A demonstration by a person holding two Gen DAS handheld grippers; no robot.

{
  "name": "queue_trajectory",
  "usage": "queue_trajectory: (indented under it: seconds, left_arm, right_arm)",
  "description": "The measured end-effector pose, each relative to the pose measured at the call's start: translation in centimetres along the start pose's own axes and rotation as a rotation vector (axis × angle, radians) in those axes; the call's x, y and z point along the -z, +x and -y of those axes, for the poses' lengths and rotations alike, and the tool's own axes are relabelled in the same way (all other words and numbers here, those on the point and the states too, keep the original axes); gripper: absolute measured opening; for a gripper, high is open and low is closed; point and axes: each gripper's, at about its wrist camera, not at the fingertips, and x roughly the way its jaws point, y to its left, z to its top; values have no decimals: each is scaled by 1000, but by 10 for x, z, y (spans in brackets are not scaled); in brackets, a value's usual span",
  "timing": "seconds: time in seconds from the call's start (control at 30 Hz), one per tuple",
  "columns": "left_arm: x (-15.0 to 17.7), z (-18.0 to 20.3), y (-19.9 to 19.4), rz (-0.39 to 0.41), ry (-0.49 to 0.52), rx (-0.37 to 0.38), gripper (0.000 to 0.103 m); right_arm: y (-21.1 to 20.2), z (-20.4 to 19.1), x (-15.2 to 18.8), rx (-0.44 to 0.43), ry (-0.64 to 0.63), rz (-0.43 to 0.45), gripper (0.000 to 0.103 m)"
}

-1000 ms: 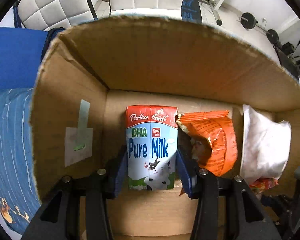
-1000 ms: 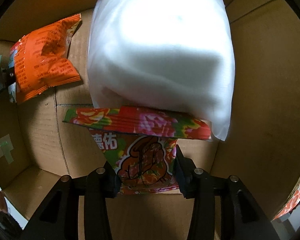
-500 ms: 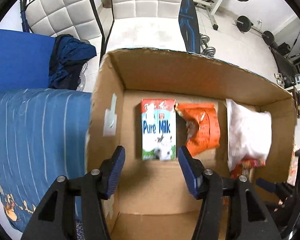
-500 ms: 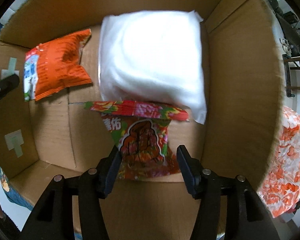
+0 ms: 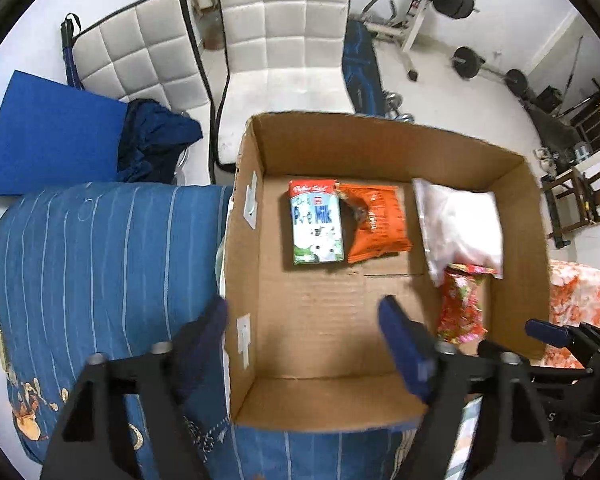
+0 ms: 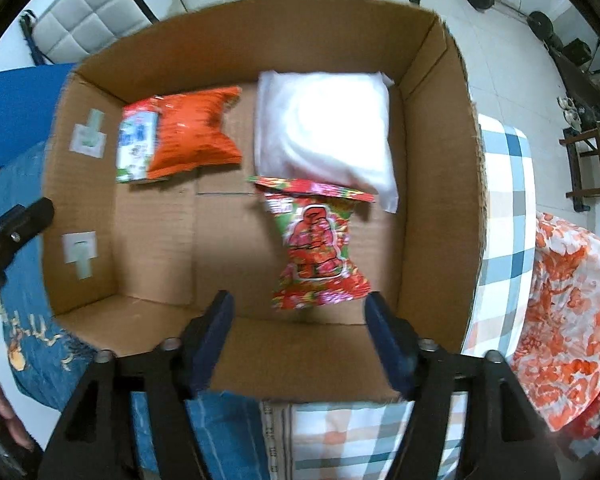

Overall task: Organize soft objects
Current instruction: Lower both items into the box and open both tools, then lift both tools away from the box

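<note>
red snack bag in box, beyond spread right jaws, untouched.

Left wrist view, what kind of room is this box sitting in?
Probably a lived-in room at home that doubles as a gym: white padded chairs stand behind the cardboard box, a weight bench with barbell plates beyond, and a blue striped bedsheet alongside.

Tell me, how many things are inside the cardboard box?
4. The milk carton lies far left, the orange snack bag touches it, the white pillow pack lies far right, and the red candy bag lies just below it.
</note>
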Motion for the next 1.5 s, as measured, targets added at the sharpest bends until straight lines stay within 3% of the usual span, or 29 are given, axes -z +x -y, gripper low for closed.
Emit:
queue_trajectory:
  seconds: [0.07, 0.27, 0.37, 0.9, 1.27, 1.5]
  left_arm:
    - [5, 1, -11, 20, 1, 15, 95]
    - [24, 1, -38, 66, -18, 21, 101]
    - [34, 1, -52, 90, -27, 37, 102]
    - [103, 11, -141, 277, 7, 30, 102]
    - [133, 8, -185, 344, -25, 57, 102]
    - [144, 11, -195, 372, -22, 47, 102]
  right_arm:
    - [-14, -4, 5, 1, -10, 37, 80]
    - [-48, -7, 41, -5, -26, 122, 88]
    - [-66, -8, 56, -7, -33, 169, 99]
    - [-143, -3, 140, 5, -23, 369, 100]
    - [-192, 1, 188, -21, 11, 491, 100]
    - [-203, 7, 205, -34, 38, 514, 100]
